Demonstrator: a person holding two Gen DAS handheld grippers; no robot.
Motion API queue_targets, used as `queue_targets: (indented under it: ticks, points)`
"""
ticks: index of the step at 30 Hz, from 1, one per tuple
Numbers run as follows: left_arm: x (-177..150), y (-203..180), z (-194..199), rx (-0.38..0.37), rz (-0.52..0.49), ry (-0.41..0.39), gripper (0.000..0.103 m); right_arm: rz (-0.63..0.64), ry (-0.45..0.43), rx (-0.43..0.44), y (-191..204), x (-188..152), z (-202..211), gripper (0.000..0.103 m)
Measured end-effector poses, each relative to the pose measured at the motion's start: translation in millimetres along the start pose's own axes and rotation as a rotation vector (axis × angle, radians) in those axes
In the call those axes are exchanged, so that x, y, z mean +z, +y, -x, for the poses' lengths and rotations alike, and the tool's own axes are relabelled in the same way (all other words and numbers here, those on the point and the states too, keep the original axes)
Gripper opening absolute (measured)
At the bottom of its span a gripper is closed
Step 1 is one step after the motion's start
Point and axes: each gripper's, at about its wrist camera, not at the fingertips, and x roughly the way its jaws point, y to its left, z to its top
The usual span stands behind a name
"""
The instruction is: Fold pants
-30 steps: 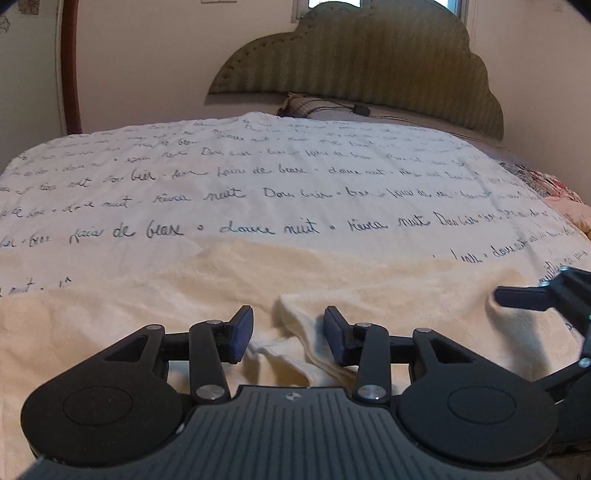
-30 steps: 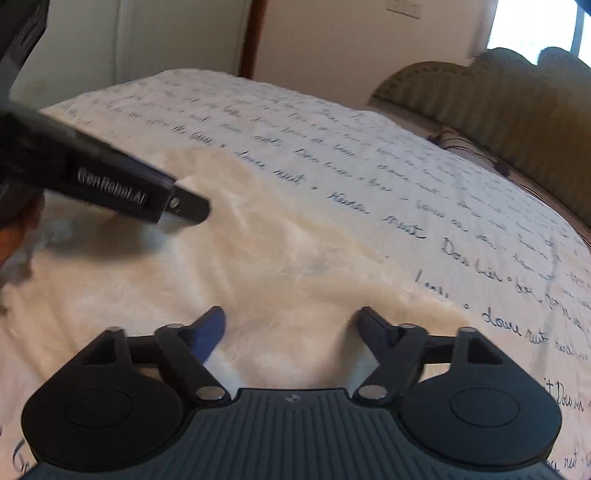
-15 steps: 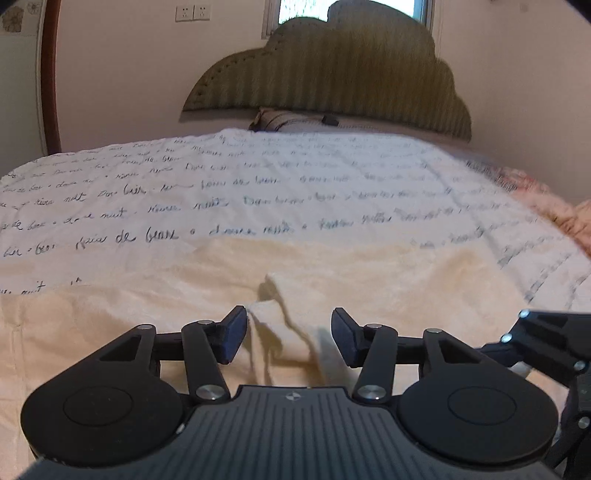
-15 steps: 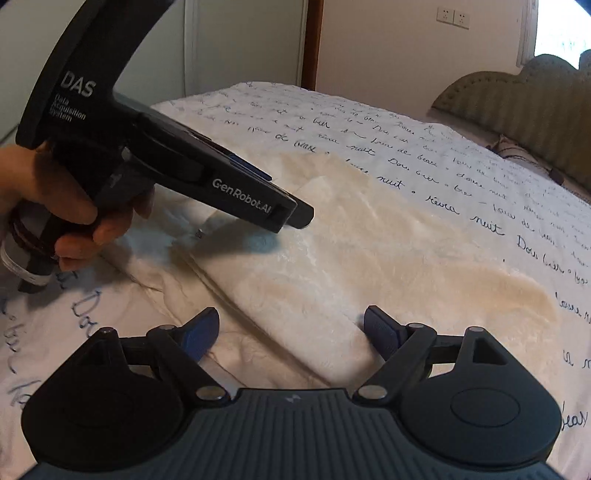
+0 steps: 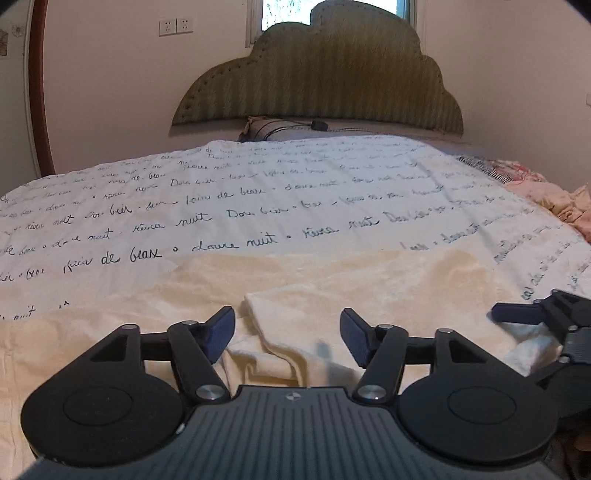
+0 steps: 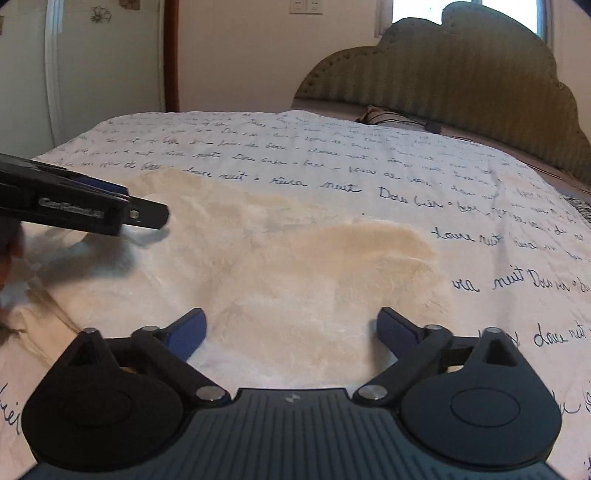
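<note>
The cream fleece pants (image 5: 332, 284) lie spread on the bed's white cover with dark script (image 5: 258, 192). My left gripper (image 5: 287, 338) hovers low over a folded edge of them. Its jaws are opening, and the fold lies between them with neither pad touching it. A finger of my right gripper (image 5: 517, 316) shows at the right edge, over the cloth. In the right wrist view the pants (image 6: 295, 258) fill the middle, and my right gripper (image 6: 291, 332) stands just above them with its jaws opening wide and nothing pinched. The left gripper (image 6: 153, 218) reaches in from the left there.
A padded olive headboard (image 5: 332, 81) and a striped pillow (image 5: 266, 129) stand at the far end of the bed. Pink floral bedding (image 5: 546, 195) lies at the right edge. A dark wooden door frame (image 6: 170, 55) and wall sockets (image 5: 175, 26) are behind.
Both grippers' jaws have widened. The left one has let go of the fold, which now lies flatter. In the right wrist view the left gripper has shifted left and lower.
</note>
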Motion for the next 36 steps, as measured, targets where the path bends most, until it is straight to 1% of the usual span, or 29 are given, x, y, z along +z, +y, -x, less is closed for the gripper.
queue_targets:
  ticks: [1, 2, 3, 5, 6, 8, 11, 19, 22, 24, 26, 27, 28, 30, 31, 32, 33, 35, 36]
  points:
    - [-3, -1, 4, -0.022, 0.005, -0.002, 0.081, -0.013, -0.003, 0.007, -2, -1, -2, 0.103]
    - [-6, -4, 6, -0.048, -0.003, 0.008, 0.084, -0.022, -0.009, 0.011, -4, -1, -3, 0.103]
    - [-10, -8, 5, -0.052, -0.027, 0.033, 0.085, -0.022, -0.016, 0.011, -5, -1, -5, 0.103]
    - [-20, -15, -1, -0.005, -0.078, 0.061, 0.085, -0.016, -0.032, 0.001, -2, -4, -5, 0.103]
    - [-26, -17, -4, 0.017, -0.096, 0.063, 0.087, -0.013, -0.041, -0.005, -2, -8, -1, 0.103]
    - [-33, -17, -1, 0.023, -0.087, 0.043, 0.087, -0.004, -0.053, -0.018, 2, -12, 1, 0.103]
    - [-36, -14, 5, 0.022, -0.079, 0.034, 0.087, 0.004, -0.06, -0.026, 4, -14, 3, 0.103]
    - [-41, 1, 22, -0.008, 0.008, 0.03, 0.088, 0.017, -0.066, -0.041, 8, -12, 3, 0.103]
    - [-42, 5, 35, 0.008, 0.02, 0.008, 0.087, 0.023, -0.061, -0.048, 9, -11, 3, 0.103]
    - [-42, 11, 46, 0.032, 0.026, -0.021, 0.087, 0.019, -0.047, -0.061, 11, -6, 8, 0.103]
    - [-43, 18, 51, 0.058, 0.033, -0.033, 0.087, 0.022, -0.107, -0.062, 16, -2, 20, 0.103]
    - [-43, 21, 50, 0.061, 0.031, -0.02, 0.087, 0.034, -0.141, -0.045, 21, 0, 26, 0.103]
    - [-44, 22, 48, 0.055, 0.027, -0.003, 0.088, 0.049, -0.155, -0.029, 26, 2, 29, 0.103]
    - [-48, 23, 45, 0.049, 0.01, 0.029, 0.087, 0.097, -0.142, -0.003, 40, 8, 28, 0.103]
    - [-50, 22, 47, 0.055, -0.003, 0.028, 0.087, 0.126, -0.113, 0.003, 46, 8, 23, 0.103]
    - [-51, 22, 49, 0.06, -0.016, 0.025, 0.085, 0.164, -0.06, 0.005, 54, 7, 14, 0.103]
    - [-53, 22, 54, 0.066, -0.028, 0.014, 0.085, 0.192, -0.035, -0.008, 59, 5, 9, 0.103]
    - [-55, 30, 67, 0.091, -0.033, -0.023, 0.086, 0.188, -0.068, -0.033, 63, 4, 14, 0.103]
    - [-56, 37, 75, 0.121, -0.021, -0.04, 0.087, 0.177, -0.086, -0.029, 63, 7, 19, 0.103]
